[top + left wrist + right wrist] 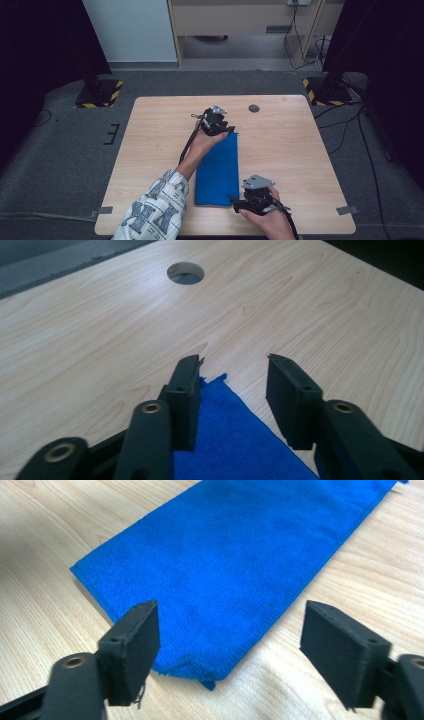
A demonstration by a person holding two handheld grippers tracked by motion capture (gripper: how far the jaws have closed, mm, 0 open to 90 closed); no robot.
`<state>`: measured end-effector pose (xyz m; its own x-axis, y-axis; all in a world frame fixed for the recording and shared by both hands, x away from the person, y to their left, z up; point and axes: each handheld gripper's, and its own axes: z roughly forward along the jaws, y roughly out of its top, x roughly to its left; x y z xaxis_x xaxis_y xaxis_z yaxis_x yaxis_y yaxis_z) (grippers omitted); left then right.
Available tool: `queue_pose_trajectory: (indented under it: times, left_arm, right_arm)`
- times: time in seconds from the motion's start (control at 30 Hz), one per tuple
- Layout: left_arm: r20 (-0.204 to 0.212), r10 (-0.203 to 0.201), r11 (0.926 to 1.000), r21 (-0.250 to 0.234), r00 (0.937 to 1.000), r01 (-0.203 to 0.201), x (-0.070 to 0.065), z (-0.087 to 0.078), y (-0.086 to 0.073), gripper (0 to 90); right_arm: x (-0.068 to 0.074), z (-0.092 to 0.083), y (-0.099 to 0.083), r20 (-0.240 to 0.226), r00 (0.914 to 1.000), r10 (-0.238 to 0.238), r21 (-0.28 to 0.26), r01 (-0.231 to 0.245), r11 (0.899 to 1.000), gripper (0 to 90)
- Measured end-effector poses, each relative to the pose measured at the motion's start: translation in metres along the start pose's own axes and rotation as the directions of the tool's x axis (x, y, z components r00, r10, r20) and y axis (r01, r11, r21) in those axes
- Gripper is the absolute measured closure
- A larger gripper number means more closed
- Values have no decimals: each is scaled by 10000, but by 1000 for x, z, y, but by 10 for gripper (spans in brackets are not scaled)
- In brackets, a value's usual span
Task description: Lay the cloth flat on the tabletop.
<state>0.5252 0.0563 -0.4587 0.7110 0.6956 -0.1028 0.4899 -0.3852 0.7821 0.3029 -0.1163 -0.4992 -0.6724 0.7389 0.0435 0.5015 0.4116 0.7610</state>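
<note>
High view: blue cloth [218, 170] lies folded into long narrow strip, flat on table [150, 150], stretched between both claws. Left claw [216, 131] at far corner, jaws apart, nothing gripped; cloth corner [215, 385] just below and between them. Right claw [230, 645] at near corner, jaws wide, empty, cloth edge just ahead. Judgement: fold done and released; any further fold, smoothing left.
</note>
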Motion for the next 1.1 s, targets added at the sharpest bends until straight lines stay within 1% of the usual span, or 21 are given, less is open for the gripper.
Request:
queue_pose_trajectory:
  times: [0.07, 0.13, 0.17, 0.23, 0.27, 0.33, 0.37, 0.4, 0.5, 0.57, 0.73, 0.8, 0.93, 0.97, 1.0, 1.1]
  left_arm:
    - [-2, 119, 9999, -11, 9999, -119, -2, -3, 1, 508]
    - [-92, 258, 9997, -23, 9996, -258, -4, -7, 1, 441]
    - [-81, 272, 9996, 2, 9996, -272, -4, -8, 1, 412]
    - [-3, 250, 9996, 114, 9997, -250, -3, -11, 1, 357]
    - [113, 181, 9997, 152, 9998, -183, -2, -13, 0, 325]
    - [328, 172, 9997, 172, 9993, -178, -1, -16, -2, 289]
    - [266, 309, 9992, 256, 9992, -316, -2, -18, -4, 264]
    - [230, 391, 9987, 315, 9990, -398, -1, -19, -4, 221]
    - [264, 470, 9978, 451, 9985, -482, -2, -24, -8, 165]
    - [234, 669, 9962, 542, 9975, -681, -2, -28, -9, 126]
    - [179, 788, 9963, 324, 9967, -794, 1, -45, -11, 83]
    - [182, 865, 9959, 235, 9961, -869, 2, -52, -12, 68]
    - [22, 1112, 9936, 205, 9938, -1112, 6, -64, -15, 64]
    - [-65, 1217, 9923, 221, 9925, -1215, 7, -66, -16, 64]
    - [-242, 1278, 9916, 217, 9915, -1273, 9, -69, -17, 68]
    - [-582, 1291, 9913, 311, 9899, -1275, 14, -73, -21, 78]
  right_arm:
    - [-2, 1, 1, -36, 10000, -2, -32, 2, 10000, 176]
    - [-4, 2, 3, -46, 10000, 1, -67, -2, 10000, 151]
    - [-6, 3, 4, -68, 10000, -5, -120, 4, 9999, 139]
    - [-9, 3, 6, -73, 10000, 44, -173, -45, 9998, 123]
    - [-10, 4, 7, -86, 10000, 29, -214, -30, 9998, 115]
    - [-15, 6, 9, -131, 9999, 65, -237, -68, 9997, 97]
    - [-18, 7, 10, -88, 10000, 37, -218, -39, 9998, 97]
    - [-22, 8, 13, -95, 9999, 41, -221, -43, 9997, 93]
    - [-30, 9, 17, -99, 9999, -47, -255, 44, 9997, 86]
    - [-35, 11, 21, -127, 9999, -70, -257, 66, 9996, 82]
    - [-50, 16, 29, -155, 9998, -120, -266, 116, 9996, 82]
    - [-55, 19, 32, -285, 9995, -135, -218, 129, 9997, 80]
    - [-69, 24, 45, -449, 9978, -484, -149, 478, 9987, 113]
    - [-73, 26, 50, -471, 9974, -539, -115, 534, 9985, 125]
    - [-78, 27, 54, -389, 9978, -544, -147, 538, 9984, 131]
    - [-93, 33, 70, -211, 9986, -487, -172, 484, 9987, 151]
